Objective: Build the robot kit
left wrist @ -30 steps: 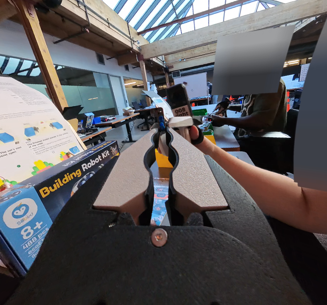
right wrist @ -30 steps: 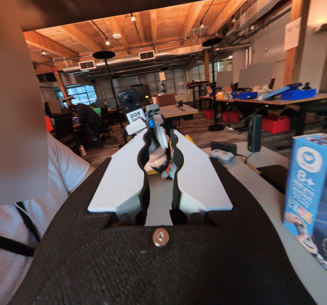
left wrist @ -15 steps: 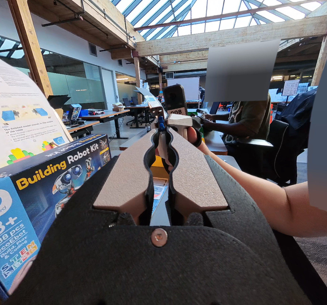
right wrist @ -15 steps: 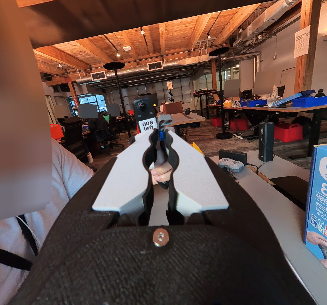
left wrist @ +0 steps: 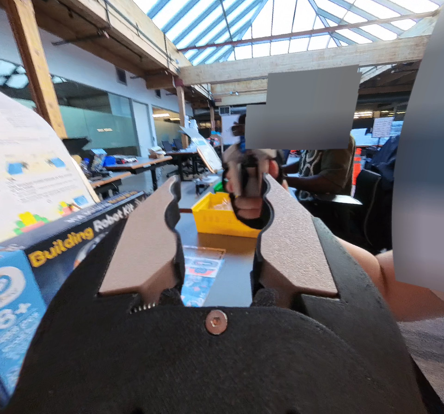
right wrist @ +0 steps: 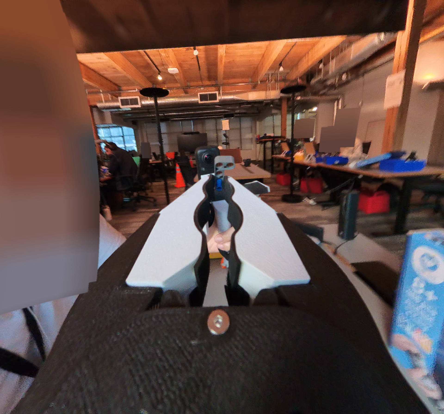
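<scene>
My right gripper (right wrist: 219,179) is shut on a small grey toy beam (right wrist: 224,163) with holes and a blue pin (right wrist: 218,184). The beam sticks up past the fingertips. My left gripper (left wrist: 221,181) is open and holds nothing. Just beyond its tips, in the left wrist view, the right gripper (left wrist: 248,176) shows blurred, held by a hand (left wrist: 247,208). In the right wrist view the left gripper's camera (right wrist: 206,160) sits right behind the beam. A yellow bin (left wrist: 216,220) stands on the table behind the open jaws.
A blue and black kit box (left wrist: 72,236) stands close on the left, with an instruction sheet (left wrist: 28,162) behind it; the box also shows in the right wrist view (right wrist: 419,306). A printed sheet (left wrist: 201,270) lies on the grey table (left wrist: 230,280). A seated person (left wrist: 324,176) is beyond it.
My left gripper has opened wide and let go of the grey beam. The right gripper stays shut on the beam and has shifted right in the left view.
</scene>
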A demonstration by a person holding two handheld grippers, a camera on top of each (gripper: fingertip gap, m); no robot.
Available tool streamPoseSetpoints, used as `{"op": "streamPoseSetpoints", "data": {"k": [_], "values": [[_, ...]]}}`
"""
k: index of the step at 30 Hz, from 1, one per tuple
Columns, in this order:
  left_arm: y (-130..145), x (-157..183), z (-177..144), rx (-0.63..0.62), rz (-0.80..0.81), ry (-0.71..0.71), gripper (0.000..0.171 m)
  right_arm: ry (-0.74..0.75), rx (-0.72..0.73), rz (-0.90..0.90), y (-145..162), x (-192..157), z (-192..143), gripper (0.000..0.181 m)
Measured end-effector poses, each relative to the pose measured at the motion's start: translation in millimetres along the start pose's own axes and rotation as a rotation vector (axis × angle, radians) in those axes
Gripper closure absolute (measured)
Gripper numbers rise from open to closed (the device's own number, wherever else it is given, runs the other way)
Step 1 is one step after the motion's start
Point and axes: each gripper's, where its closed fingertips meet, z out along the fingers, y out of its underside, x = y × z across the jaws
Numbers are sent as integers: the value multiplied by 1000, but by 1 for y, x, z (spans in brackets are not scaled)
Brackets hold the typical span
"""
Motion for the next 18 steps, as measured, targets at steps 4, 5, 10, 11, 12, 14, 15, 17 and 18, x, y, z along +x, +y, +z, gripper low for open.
{"op": "streamPoseSetpoints", "data": {"k": [4, 5, 10, 11, 12, 14, 15, 17, 18], "values": [[-34, -7, -32, 5, 13, -44, 116, 266, -210, -289, 6, 20, -23, 175], [-34, -8, -38, -32, -17, -34, 123, 285, -230, -241, 9, 27, -30, 175], [42, -14, -62, -515, -179, -62, 116, 298, -263, -233, 11, 31, -41, 175], [67, -17, -69, -649, -152, -83, 117, 308, -283, -223, 14, 34, -45, 175], [91, -22, -75, -776, -106, -116, 118, 317, -281, -197, 15, 39, -50, 175], [141, -26, -87, -1032, -57, -130, 126, 351, -230, -135, 11, 50, -61, 175], [164, -17, -89, -1131, -86, -70, 129, 369, -201, -108, 8, 56, -67, 175], [200, 1, -84, -1222, -177, 54, 144, 391, -175, -72, 7, 65, -77, 175], [215, 7, -80, -1245, -230, 96, 149, 401, -177, -60, 9, 69, -80, 175]]}}
